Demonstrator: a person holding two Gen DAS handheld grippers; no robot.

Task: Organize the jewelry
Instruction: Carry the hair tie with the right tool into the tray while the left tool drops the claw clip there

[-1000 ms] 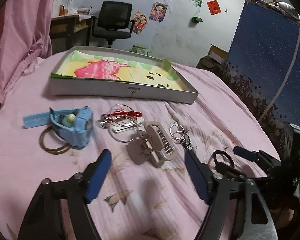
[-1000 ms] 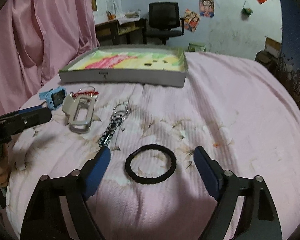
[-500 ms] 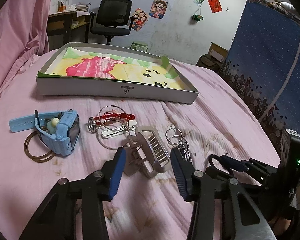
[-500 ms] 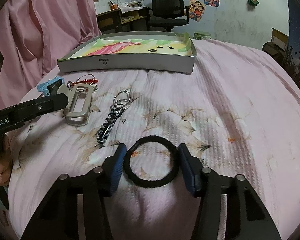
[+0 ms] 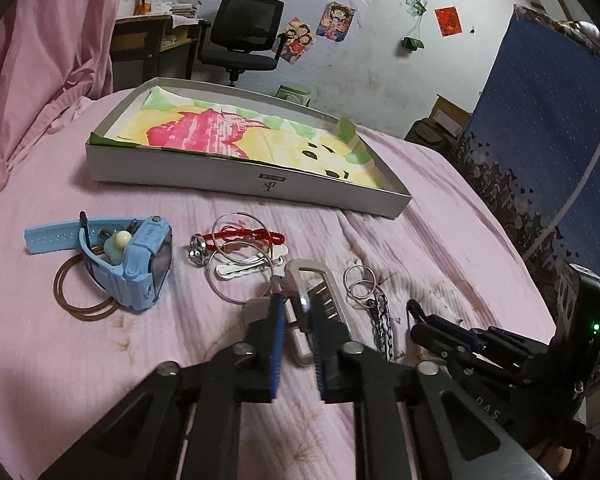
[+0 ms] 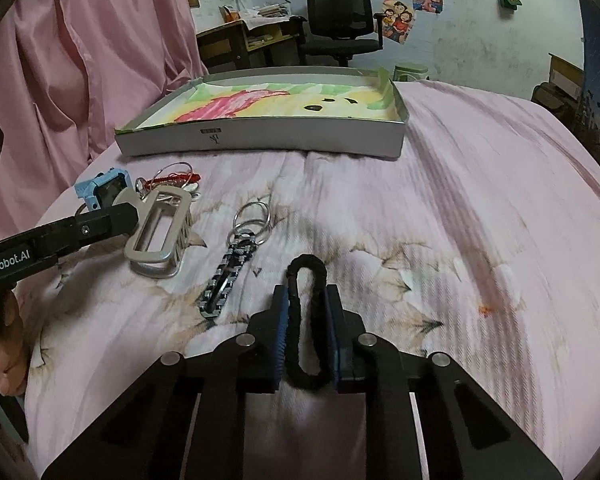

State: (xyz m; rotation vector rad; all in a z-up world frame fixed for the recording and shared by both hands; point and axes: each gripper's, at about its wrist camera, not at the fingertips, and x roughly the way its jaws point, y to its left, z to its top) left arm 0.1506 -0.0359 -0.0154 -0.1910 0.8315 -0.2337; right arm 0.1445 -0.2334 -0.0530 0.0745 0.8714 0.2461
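My left tool [image 5: 296,322] was closing on the hair claw [image 5: 320,288], its pads pinching one end. My right tool [image 6: 305,326] was closing on the black hair tie [image 6: 305,320], squeezed into a long narrow loop between the pads. Both things were on the bed [image 6: 480,200], not yet lifted as far as I could judge. The box [image 5: 236,174] at the far side held only its coloured paper lining, so nothing was sorted. Left lying on the bed were the blue watch [image 5: 132,264], the brown bands [image 5: 76,300], the red cord bracelet [image 5: 248,235], the hoops [image 5: 236,276], the white clip [image 5: 240,268] and the keychain [image 6: 230,272].
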